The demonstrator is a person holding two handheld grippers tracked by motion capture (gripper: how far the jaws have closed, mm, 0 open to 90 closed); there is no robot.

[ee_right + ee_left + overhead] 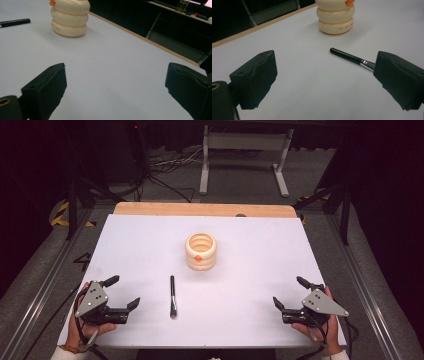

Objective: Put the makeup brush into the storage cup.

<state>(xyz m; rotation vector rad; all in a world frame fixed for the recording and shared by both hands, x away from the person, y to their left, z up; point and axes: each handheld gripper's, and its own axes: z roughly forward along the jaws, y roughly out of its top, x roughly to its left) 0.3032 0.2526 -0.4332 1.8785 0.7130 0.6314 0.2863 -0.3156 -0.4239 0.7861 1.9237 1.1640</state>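
The brush (172, 295) lies flat on the table (260, 270) before the pot (201, 251), nearer the left gripper (122, 292), and looks light, stiff and thin, best pinched mid-handle, while both the left and the right gripper (289, 292) gape wide, empty.

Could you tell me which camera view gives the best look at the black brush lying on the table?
The high view: the brush lies whole there. The left gripper view has its bristle end hidden behind a jaw; the right gripper view catches just the handle tip.
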